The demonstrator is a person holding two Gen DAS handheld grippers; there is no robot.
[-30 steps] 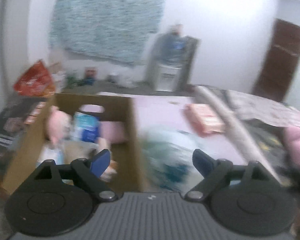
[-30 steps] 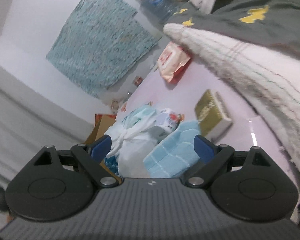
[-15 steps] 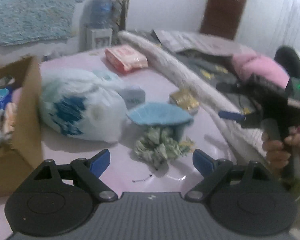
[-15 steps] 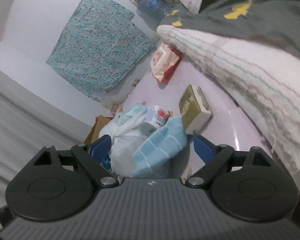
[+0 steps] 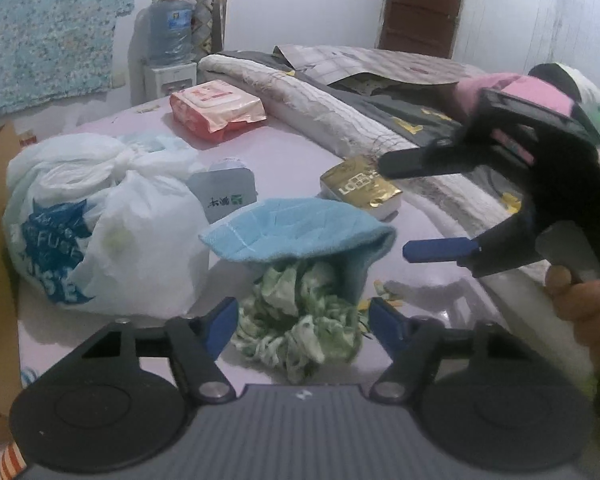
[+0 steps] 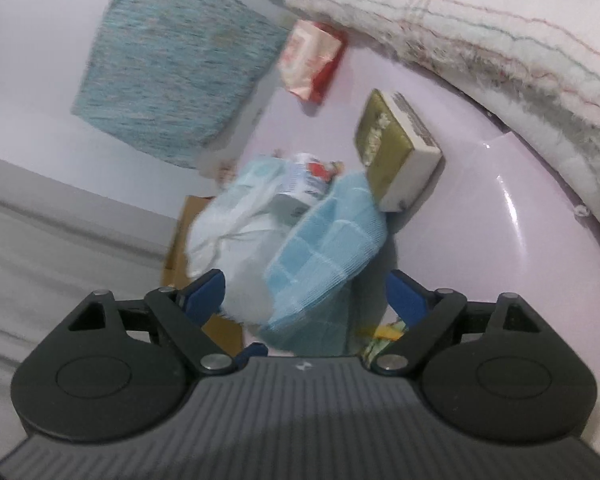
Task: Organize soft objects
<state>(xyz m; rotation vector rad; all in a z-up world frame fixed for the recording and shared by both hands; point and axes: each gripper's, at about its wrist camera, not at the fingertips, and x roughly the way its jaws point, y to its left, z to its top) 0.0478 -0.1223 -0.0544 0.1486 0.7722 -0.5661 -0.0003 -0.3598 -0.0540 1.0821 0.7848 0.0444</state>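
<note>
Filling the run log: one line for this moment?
left claw: open over green cloth | right claw: open beside blue towel | nothing held

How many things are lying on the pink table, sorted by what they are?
Cloths: 2, blue cloth, green-and-white cloth
Bags: 1, white plastic bag
Packs: 3, red-and-white pack, gold pack, grey pack
Total: 6

Blue cloth [image 5: 300, 228] terry, matt; bag [image 5: 112, 220] thin plastic (crinkled); gold box [image 5: 360, 190] glossy; tabletop [image 5: 292, 160] smooth, shiny.
</note>
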